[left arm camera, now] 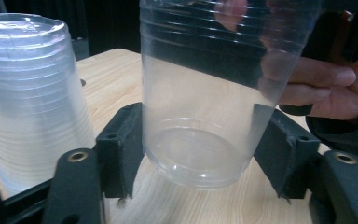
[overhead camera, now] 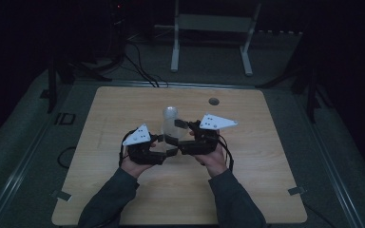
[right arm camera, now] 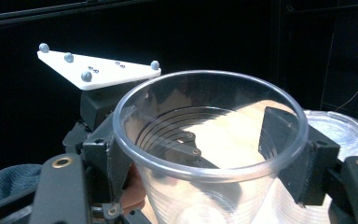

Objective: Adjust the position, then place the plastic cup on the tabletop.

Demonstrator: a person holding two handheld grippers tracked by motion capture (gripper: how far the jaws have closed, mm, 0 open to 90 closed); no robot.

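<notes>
— Clear plastic, that cup (left arm camera: 200, 107)? Where is it sitting?

— Clear and ribbed, upright, mouth upward, above the middle of the pale wooden bench (overhead camera: 123, 109). The left gripper view shows its base a little off the wood, with its shadow underneath.

— What has hold of it?

— Both tools. The left tool (left arm camera: 200, 158) has its jaws spread about the width of the cup's lower wall, one jaw against each side near the base. The right tool (right arm camera: 209, 154) has it higher up: its jaws flank the wall just under the rim, again opened to the cup's width, and you look down into the open mouth between them.

— How do they sit in the high view?

— The left tool (overhead camera: 164, 145) and right tool (overhead camera: 183, 140) meet nose to nose at the cup (overhead camera: 172, 130), each with a hand behind it and a dark sleeve running off the bottom edge.

— Anything close by that crowds them?

— A stack of the same clear cups (left arm camera: 32, 98), upside down on the bench, stands just beside the held cup, past the left tool's left-hand jaw in its own view. In the right gripper view the stack (right arm camera: 338, 128) peeks out behind the right-hand jaw.

— And further off?

— A small round hole (overhead camera: 214, 101) in the bench toward the far edge, well apart. Beyond the bench, a white frame (overhead camera: 209, 33) and black cables (overhead camera: 138, 64) lie on the dark floor.
</notes>
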